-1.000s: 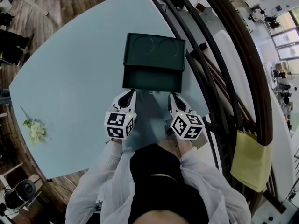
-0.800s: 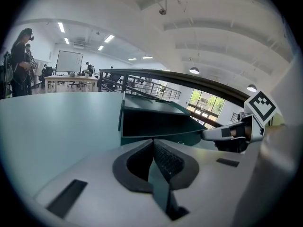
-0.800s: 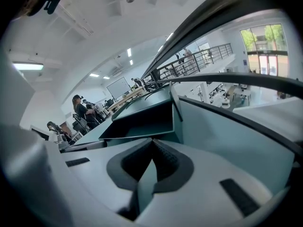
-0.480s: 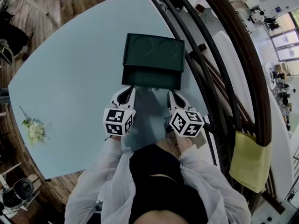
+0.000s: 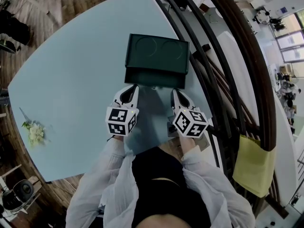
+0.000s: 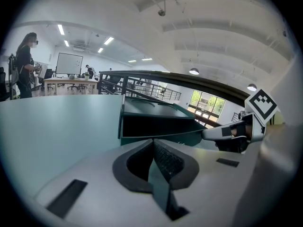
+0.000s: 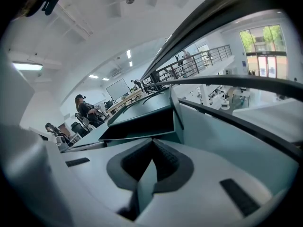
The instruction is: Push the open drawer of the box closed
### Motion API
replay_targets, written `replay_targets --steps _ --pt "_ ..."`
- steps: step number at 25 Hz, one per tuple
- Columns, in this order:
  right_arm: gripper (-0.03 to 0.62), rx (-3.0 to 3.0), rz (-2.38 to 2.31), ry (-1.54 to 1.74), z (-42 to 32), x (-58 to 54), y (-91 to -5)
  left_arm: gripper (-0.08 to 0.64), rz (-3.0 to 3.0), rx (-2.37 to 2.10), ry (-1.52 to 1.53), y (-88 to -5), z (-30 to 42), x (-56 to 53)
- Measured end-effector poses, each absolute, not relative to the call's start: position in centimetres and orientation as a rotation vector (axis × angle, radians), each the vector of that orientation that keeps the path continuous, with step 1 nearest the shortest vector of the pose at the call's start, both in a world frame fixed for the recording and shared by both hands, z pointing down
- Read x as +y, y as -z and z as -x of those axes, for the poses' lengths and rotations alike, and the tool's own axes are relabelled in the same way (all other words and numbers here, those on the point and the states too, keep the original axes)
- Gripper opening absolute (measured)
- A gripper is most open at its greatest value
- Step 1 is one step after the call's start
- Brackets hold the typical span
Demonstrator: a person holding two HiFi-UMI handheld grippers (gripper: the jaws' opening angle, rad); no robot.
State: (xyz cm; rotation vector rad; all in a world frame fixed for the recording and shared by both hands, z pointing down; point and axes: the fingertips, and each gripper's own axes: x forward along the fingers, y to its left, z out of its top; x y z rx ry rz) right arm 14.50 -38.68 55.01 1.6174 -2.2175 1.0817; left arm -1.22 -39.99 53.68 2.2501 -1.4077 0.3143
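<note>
Colour-wise: the box (image 5: 156, 51) is a deep dark green all over, and its drawer (image 5: 154, 78) is the same green, nearly black inside. The desk (image 5: 71, 80) is a flat pale blue, no pattern at all. The left tool (image 5: 133, 86) and right tool (image 5: 174, 91) are white with black ribbed pads, and the marker cubes (image 5: 121, 121) on them are black-and-white squares. Sleeves (image 5: 102, 184) are white, the floor (image 5: 61, 4) is brown wood planks, the little flowers (image 5: 35, 133) are white with green stems, and there's a yellow bag (image 5: 254, 167) by the dark brown railing (image 5: 261, 94).
</note>
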Motion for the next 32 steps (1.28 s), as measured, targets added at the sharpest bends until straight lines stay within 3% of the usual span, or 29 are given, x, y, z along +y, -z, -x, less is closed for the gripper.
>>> replay_targets --steps 32 --pt "0.008 -2.217 -1.683 -1.043 -14.6 -42.4 -54.8 0.018 -2.256 -1.425 -0.261 -53.2 1.2 -43.8"
